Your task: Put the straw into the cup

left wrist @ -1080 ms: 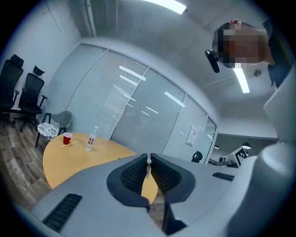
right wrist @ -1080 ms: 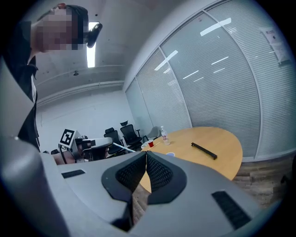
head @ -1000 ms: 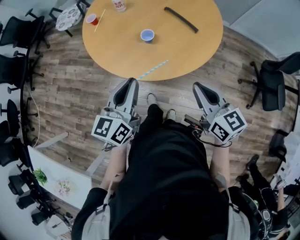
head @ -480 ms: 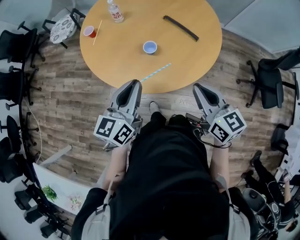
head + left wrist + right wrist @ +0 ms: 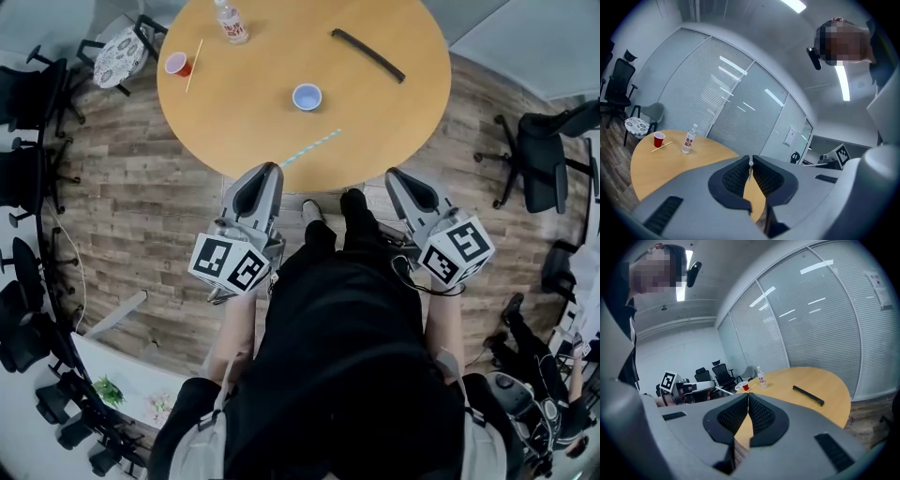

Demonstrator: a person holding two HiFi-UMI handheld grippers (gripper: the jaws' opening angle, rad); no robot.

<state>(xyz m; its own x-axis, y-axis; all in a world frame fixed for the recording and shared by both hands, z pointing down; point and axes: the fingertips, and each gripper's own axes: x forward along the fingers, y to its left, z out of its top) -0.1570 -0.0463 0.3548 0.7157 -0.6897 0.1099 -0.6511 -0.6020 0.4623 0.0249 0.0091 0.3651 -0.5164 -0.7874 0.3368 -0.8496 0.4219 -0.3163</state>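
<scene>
Left gripper (image 5: 265, 173), right gripper (image 5: 398, 178): closed, empty. Nothing done yet; to grasp straw (image 5: 309, 148) from table (image 5: 394, 122), then drop into cup (image 5: 307, 97).

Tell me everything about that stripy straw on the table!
The stripy straw is thin and straight, with pale blue and white stripes, maybe paper. It lies flat and slanted on the round wooden table, near the edge closest to the person, apart from the blue cup. Only the table touches it.
</scene>
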